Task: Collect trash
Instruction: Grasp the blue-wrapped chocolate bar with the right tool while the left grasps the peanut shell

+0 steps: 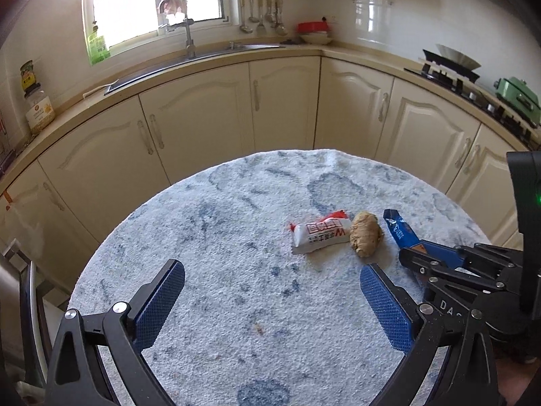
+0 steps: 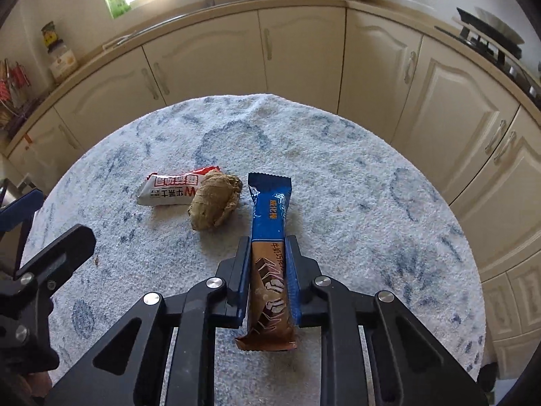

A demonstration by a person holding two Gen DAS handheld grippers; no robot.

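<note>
A blue and brown snack wrapper is clamped between my right gripper's fingers, just above the round table; it also shows in the left wrist view, where my right gripper comes in from the right. A white and red wrapper lies on the table beside a brown ginger root, both touching. My left gripper is open and empty, hovering over the table short of the white wrapper.
The round table has a blue-white fuzzy cover. Cream kitchen cabinets curve behind it, with a sink under the window and a stove at the right. A chair stands at the left.
</note>
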